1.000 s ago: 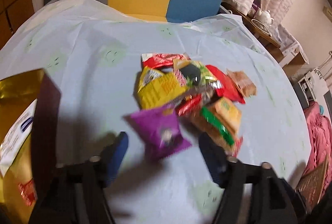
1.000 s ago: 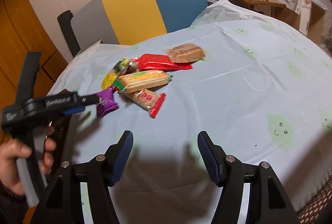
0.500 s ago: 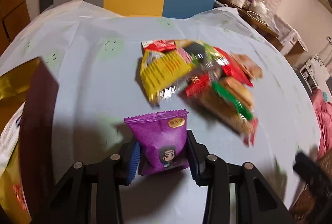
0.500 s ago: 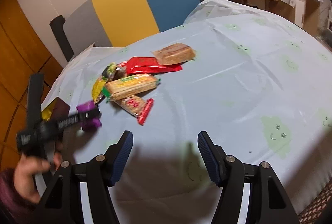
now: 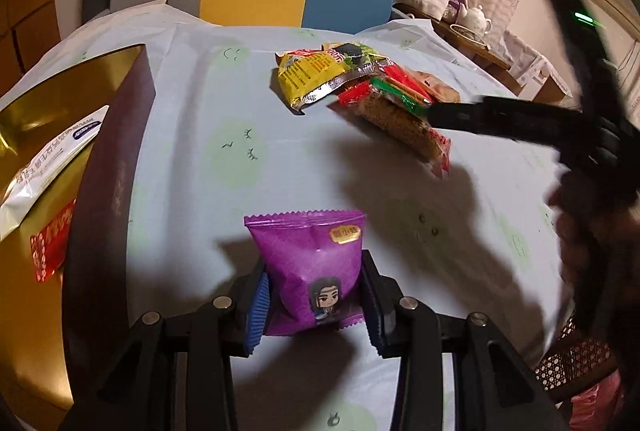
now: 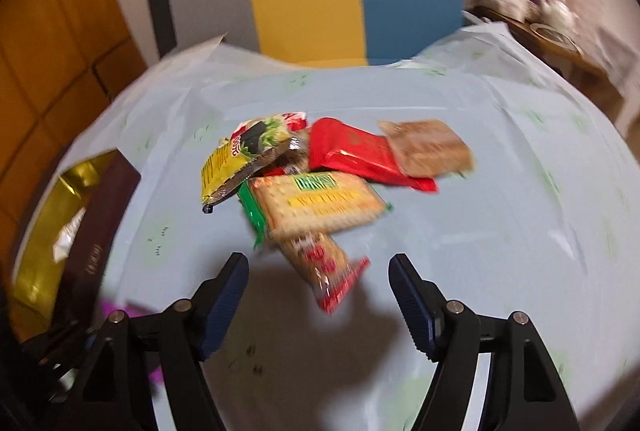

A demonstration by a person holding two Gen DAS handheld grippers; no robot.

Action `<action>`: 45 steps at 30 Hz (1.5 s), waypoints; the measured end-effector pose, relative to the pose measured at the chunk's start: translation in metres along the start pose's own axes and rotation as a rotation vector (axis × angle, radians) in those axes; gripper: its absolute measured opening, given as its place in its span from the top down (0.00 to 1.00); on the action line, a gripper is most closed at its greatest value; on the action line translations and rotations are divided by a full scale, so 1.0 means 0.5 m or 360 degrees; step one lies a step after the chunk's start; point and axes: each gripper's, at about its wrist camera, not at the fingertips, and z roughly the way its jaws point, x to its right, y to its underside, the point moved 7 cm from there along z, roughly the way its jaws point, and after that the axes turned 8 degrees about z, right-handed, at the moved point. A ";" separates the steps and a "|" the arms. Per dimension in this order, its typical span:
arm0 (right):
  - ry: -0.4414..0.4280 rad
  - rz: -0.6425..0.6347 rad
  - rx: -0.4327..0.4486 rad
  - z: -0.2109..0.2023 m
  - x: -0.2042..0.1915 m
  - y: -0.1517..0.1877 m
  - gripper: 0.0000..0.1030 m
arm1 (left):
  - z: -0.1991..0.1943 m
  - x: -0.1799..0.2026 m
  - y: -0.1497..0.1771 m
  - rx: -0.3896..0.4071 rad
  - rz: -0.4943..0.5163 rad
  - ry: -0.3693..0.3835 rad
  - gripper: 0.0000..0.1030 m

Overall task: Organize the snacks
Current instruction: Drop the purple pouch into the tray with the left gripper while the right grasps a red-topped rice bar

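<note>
Right gripper (image 6: 318, 305) newly over five snacks (image 6: 316, 201)

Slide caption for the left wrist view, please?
Left gripper clamps a purple snack packet above the table, beside the gold-lined box.

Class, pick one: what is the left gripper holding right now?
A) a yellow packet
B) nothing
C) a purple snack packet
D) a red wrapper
C: the left gripper has its blue pads pressed against both sides of the purple snack packet.
</note>
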 end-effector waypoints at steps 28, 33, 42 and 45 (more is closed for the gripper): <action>-0.0135 -0.0095 -0.0259 -0.065 -0.014 0.230 0.69 | -0.006 0.002 0.023 0.0057 0.0036 -0.0012 0.60; -0.0103 -0.0108 -0.0235 -0.070 -0.019 0.224 0.29 | -0.007 0.002 0.025 0.0062 0.0045 -0.0013 0.60; 0.0023 -0.0122 -0.0157 -0.049 -0.011 0.221 0.53 | -0.013 0.006 0.024 0.0077 0.0086 -0.0011 0.63; 0.0053 -0.0097 -0.0112 -0.051 -0.001 0.218 0.70 | -0.016 0.010 0.024 0.0077 0.0102 0.0000 0.64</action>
